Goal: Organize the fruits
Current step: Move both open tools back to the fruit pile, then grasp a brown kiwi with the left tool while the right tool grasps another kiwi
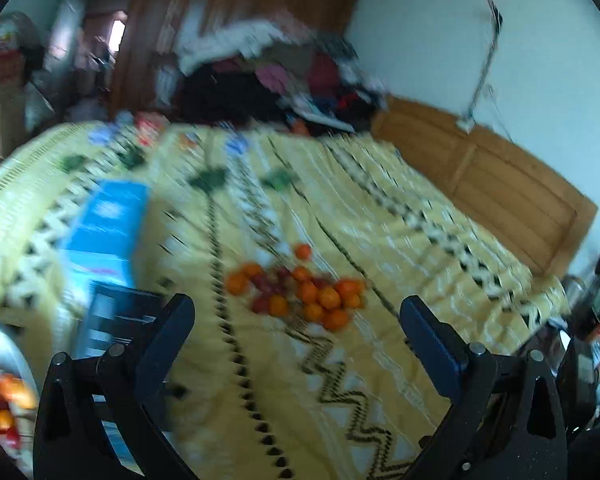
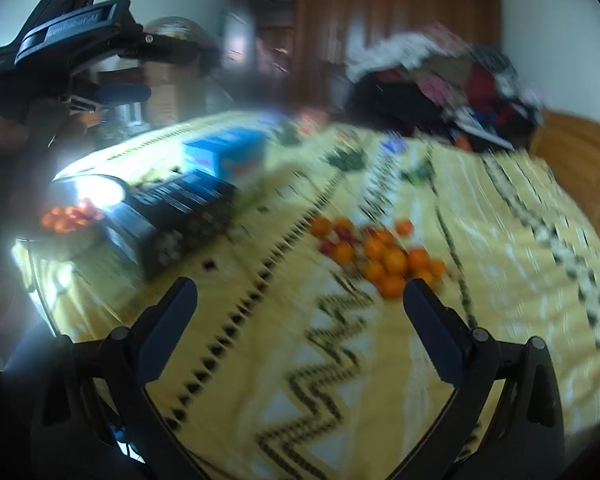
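Note:
A loose pile of small oranges and red fruits (image 1: 300,290) lies on the yellow patterned bedspread (image 1: 380,360); it also shows in the right wrist view (image 2: 380,254). A metal bowl (image 2: 85,190) with several oranges and red fruits stands at the left, seen too at the left wrist view's lower left edge (image 1: 2,364). My left gripper (image 1: 297,307) is open and empty, above the bedspread just short of the pile. My right gripper (image 2: 300,290) is open and empty, with the pile just beyond its right finger. The left gripper's body (image 2: 76,28) shows at upper left.
A blue box (image 1: 106,224) and a dark box (image 2: 172,216) lie on the bed between bowl and pile. Heaped clothes (image 1: 284,76) sit at the far end. A wooden headboard (image 1: 492,184) runs along the right. Both views are motion-blurred.

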`<state>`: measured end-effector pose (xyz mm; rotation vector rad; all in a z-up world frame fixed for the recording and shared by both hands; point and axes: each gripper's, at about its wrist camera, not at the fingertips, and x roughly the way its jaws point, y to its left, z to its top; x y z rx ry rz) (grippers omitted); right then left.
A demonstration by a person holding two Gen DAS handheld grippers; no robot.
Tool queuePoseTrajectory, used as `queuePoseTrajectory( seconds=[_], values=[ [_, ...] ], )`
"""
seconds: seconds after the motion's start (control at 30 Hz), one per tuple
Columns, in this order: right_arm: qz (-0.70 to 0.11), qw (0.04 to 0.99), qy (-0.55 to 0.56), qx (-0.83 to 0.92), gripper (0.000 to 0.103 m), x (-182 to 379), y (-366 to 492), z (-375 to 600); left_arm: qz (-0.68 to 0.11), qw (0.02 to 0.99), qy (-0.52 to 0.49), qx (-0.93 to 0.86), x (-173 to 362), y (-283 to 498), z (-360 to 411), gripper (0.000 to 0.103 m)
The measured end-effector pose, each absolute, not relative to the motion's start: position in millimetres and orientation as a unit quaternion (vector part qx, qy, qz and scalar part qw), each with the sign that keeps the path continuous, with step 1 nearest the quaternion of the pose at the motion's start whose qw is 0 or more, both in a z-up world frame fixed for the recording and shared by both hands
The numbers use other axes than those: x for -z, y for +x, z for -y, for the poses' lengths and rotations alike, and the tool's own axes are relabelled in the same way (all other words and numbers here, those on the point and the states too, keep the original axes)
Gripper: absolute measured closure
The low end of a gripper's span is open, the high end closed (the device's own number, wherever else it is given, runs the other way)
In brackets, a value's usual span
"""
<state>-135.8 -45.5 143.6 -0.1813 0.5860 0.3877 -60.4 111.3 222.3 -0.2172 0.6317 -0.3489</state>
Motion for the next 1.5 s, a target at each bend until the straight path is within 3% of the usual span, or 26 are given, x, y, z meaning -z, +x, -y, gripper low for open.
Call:
queuePoseTrajectory(
  seconds=[0.07,0.2,0.3,0.5,0.77,0.8,0.83,0.9,1.1,1.17,1.27,1.5],
  values=[
    [-0.311,0.932,-0.066,-0.173,0.000,-138,-130,65,-0.354,0.907,-0.113,0.195,-183,-25,-80,0.008],
    [-0.342,0.927,-0.037,-0.147,0.000,-122,-115,102,-0.427,0.876,-0.098,0.200,-108,38,-43,0.052],
    [-0.357,0.923,-0.024,-0.143,0.002,-110,-105,122,-0.458,0.865,-0.108,0.177,-70,74,-36,0.062],
    [-0.385,0.912,-0.002,-0.139,0.007,-89,-89,150,-0.492,0.854,-0.088,0.146,-21,107,-24,0.062],
    [-0.394,0.909,0.010,-0.135,0.007,-82,-76,161,-0.490,0.856,-0.080,0.145,-11,123,-16,0.062],
    [-0.393,0.909,0.012,-0.135,0.007,-83,-74,164,-0.489,0.856,-0.080,0.145,-10,126,-15,0.066],
    [-0.393,0.910,0.015,-0.135,0.007,-85,-68,166,-0.488,0.856,-0.083,0.147,-10,125,-16,0.080],
    [-0.393,0.909,0.027,-0.138,0.008,-87,-59,172,-0.482,0.858,-0.097,0.149,-11,124,-23,0.080],
    [-0.393,0.903,0.108,-0.134,0.037,-93,7,201,-0.446,0.873,-0.114,0.157,-33,98,-39,0.080],
    [-0.393,0.902,0.128,-0.126,0.040,-91,35,208,-0.439,0.876,-0.125,0.158,-40,87,-48,0.080],
    [-0.407,0.896,0.128,-0.121,0.057,-78,82,210,-0.432,0.876,-0.136,0.167,-48,77,-54,0.080],
    [-0.446,0.883,0.093,-0.113,0.058,-51,146,202,-0.412,0.880,-0.149,0.184,-69,70,-59,0.080]
  ],
)
